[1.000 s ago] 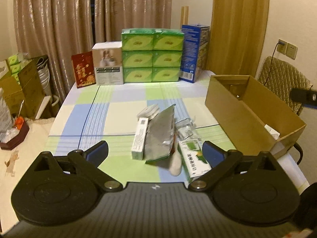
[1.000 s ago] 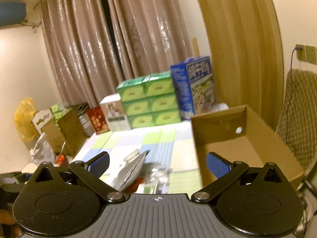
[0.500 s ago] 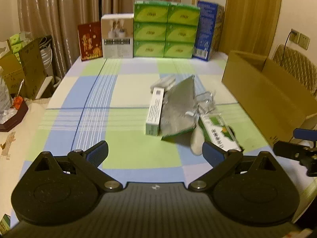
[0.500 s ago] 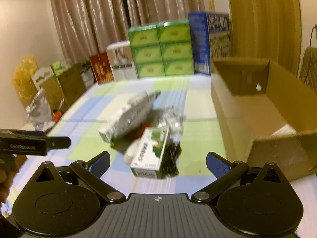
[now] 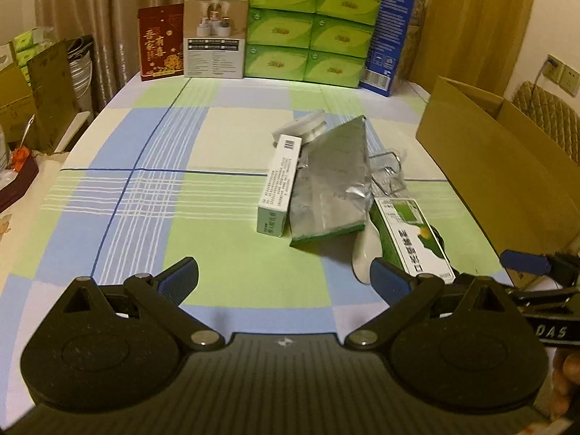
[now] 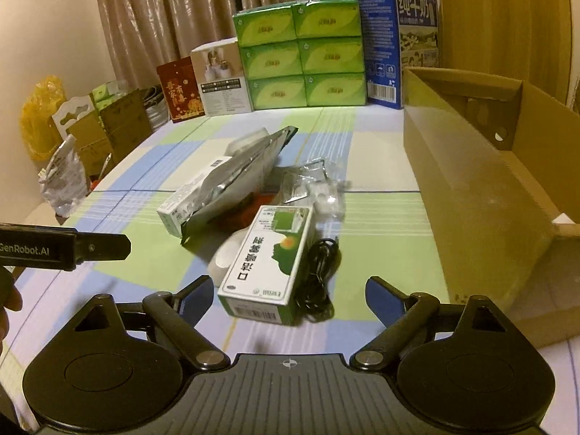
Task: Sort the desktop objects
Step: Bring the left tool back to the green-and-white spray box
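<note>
Right now, two pairs of tongs, both spread wide and holding nothing. Big brown cardboard box [image 6: 471, 181] first, standing open (likely waiting for the sorted things), with only a small pale bit showing inside. Just beside the box, a heap: silver bag [image 5: 333, 181], long white carton [image 5: 279, 185], green-and-white carton [image 6: 270, 257], black cable [image 6: 319, 272]. Right gripper [image 6: 286, 295] nearest the green-and-white carton, probably lined up to grab. Left gripper [image 5: 284, 275] farther from the box.
</note>
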